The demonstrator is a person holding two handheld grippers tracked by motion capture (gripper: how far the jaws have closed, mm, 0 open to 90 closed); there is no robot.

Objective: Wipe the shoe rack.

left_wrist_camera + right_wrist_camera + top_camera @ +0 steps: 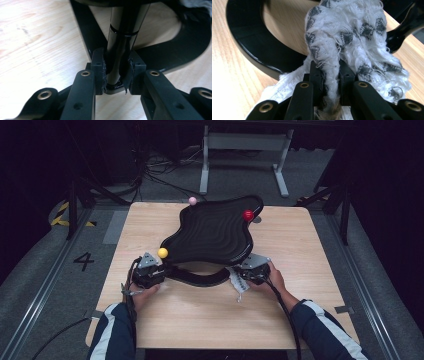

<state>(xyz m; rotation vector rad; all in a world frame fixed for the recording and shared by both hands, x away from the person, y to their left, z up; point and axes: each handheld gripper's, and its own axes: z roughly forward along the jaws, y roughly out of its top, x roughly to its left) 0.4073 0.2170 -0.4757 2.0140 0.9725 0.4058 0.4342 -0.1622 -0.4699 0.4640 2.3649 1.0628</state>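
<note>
Stand post clamped by L gripper (113,75); cloth pinched by R gripper (331,82).
Black post (120,42) is gripped betw. L pads, just above the base foot (175,53). White-grey cloth (352,37) is bunched ahead of R jaws, against the base. The wavy black tray (212,230) w/ yellow ball (163,252) is seen from the high view, above both grippers.

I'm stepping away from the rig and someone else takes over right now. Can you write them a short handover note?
Left gripper: shut on the black post of the black stand.
Right gripper: shut on the white-and-grey cloth, beside the stand's curved base.
The wavy black tray sits on top of the stand on the wooden table.
Done: stand steadied, cloth in hand.
Left: probably wiping; how much is already wiped can't be told.
</note>
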